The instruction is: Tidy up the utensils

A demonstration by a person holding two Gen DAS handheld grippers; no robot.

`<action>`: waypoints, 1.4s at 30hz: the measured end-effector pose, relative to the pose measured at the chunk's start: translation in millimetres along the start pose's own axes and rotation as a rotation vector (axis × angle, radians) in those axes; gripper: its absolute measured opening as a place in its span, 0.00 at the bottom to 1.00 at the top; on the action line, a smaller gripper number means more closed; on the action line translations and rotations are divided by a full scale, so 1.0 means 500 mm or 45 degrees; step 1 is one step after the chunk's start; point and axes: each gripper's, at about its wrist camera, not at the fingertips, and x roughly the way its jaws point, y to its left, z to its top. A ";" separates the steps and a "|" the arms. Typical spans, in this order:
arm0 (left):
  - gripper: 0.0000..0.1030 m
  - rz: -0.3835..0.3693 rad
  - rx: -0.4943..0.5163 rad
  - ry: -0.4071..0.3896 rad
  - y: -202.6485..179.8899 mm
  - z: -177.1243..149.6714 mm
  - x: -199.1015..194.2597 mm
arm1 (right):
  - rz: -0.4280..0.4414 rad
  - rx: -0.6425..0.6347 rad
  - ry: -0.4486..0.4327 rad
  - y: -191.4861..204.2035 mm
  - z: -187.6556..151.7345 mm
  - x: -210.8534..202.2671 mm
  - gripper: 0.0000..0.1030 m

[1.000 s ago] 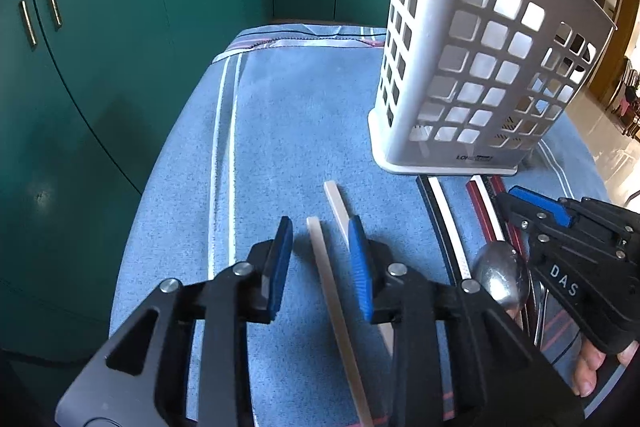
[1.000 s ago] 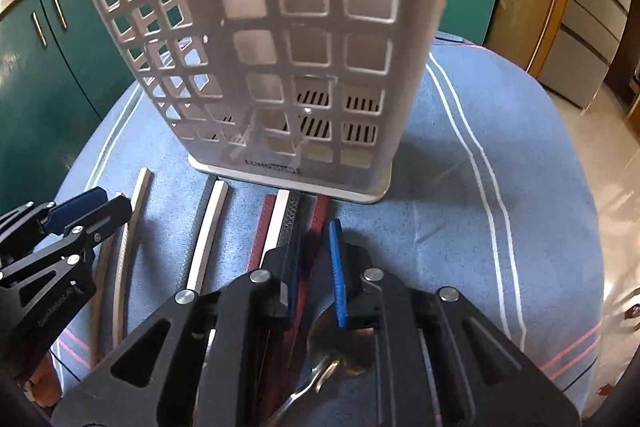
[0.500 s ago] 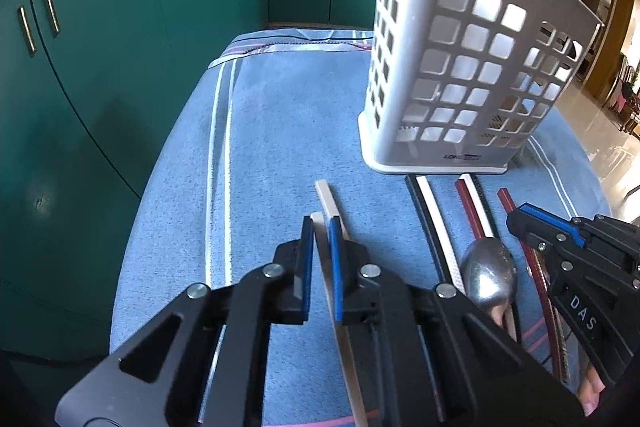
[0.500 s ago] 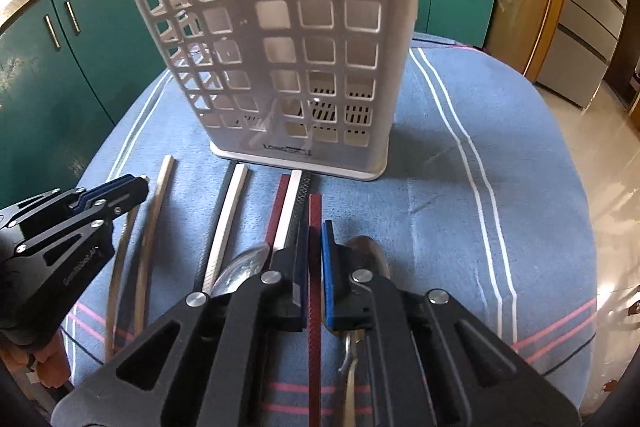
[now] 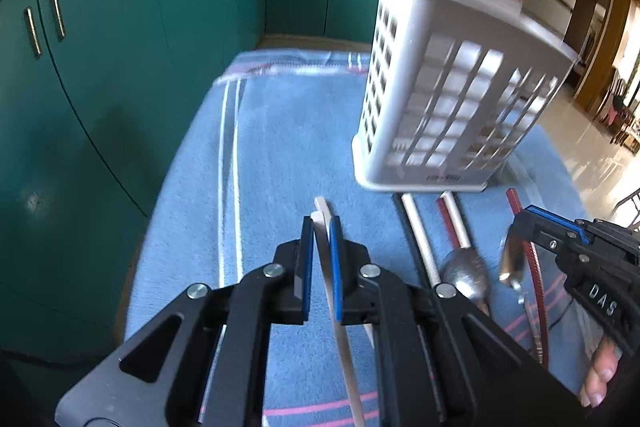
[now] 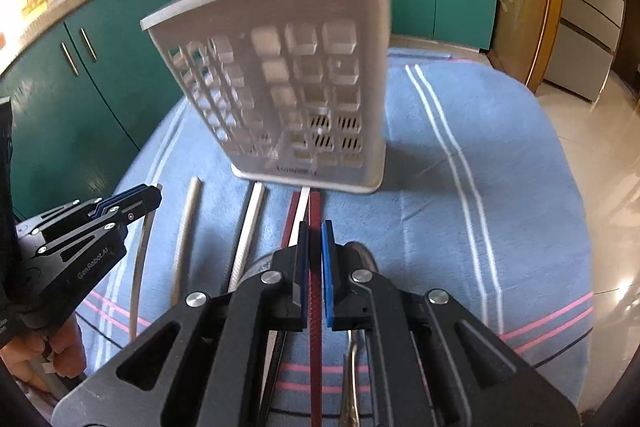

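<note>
left gripper [image 5: 322, 239]: clamped on a beige chopstick [image 5: 344, 339]
right gripper [image 6: 316, 247]: clamped on a red chopstick [image 6: 315, 303]
basket [image 6: 280, 75]: at 12 o'clock

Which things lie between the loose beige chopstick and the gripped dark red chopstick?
A black and white chopstick and a red and white chopstick, in the right wrist view.

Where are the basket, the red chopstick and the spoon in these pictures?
basket [image 6: 280, 75]: right wrist view, on its front grid wall.
red chopstick [image 6: 315, 211]: right wrist view, on the shaft ahead of the pads.
spoon [image 5: 466, 273]: left wrist view, on the bowl.
</note>
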 end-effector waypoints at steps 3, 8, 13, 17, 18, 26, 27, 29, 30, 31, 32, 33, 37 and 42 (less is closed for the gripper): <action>0.07 -0.022 -0.005 -0.070 0.001 0.006 -0.049 | 0.031 0.007 -0.053 -0.010 0.013 -0.051 0.06; 0.07 -0.058 -0.032 -0.144 0.007 0.015 -0.126 | 0.104 0.019 -0.142 -0.024 0.021 -0.146 0.07; 0.06 -0.082 -0.079 -0.269 0.021 0.051 -0.226 | 0.176 0.033 -0.249 -0.037 0.030 -0.246 0.07; 0.06 -0.075 -0.102 -0.350 0.031 0.096 -0.280 | 0.224 0.012 -0.337 -0.033 0.050 -0.312 0.07; 0.06 -0.064 -0.112 -0.371 0.036 0.114 -0.292 | 0.226 0.004 -0.352 -0.030 0.059 -0.319 0.07; 0.06 -0.107 -0.205 -0.526 0.063 0.284 -0.379 | 0.290 -0.037 -0.499 -0.009 0.209 -0.378 0.07; 0.06 -0.134 -0.226 -0.534 0.067 0.309 -0.392 | 0.298 -0.030 -0.522 -0.010 0.236 -0.389 0.07; 0.06 -0.120 -0.246 -0.570 0.072 0.339 -0.417 | 0.317 -0.005 -0.563 -0.018 0.280 -0.414 0.07; 0.06 -0.098 -0.253 -0.606 0.076 0.353 -0.435 | 0.325 0.009 -0.581 -0.025 0.293 -0.423 0.07; 0.06 -0.085 -0.262 -0.636 0.078 0.363 -0.450 | 0.335 0.030 -0.614 -0.035 0.310 -0.437 0.07; 0.06 -0.080 -0.271 -0.657 0.082 0.370 -0.463 | 0.344 0.046 -0.649 -0.044 0.325 -0.449 0.07; 0.06 -0.085 -0.282 -0.677 0.087 0.378 -0.479 | 0.344 0.059 -0.683 -0.051 0.332 -0.460 0.07; 0.00 -0.109 -0.293 -0.713 0.089 0.387 -0.509 | 0.228 0.089 -0.776 -0.067 0.376 -0.482 0.07; 0.00 -0.094 -0.241 -0.647 0.070 0.364 -0.477 | 0.176 0.098 -0.717 -0.077 0.385 -0.434 0.07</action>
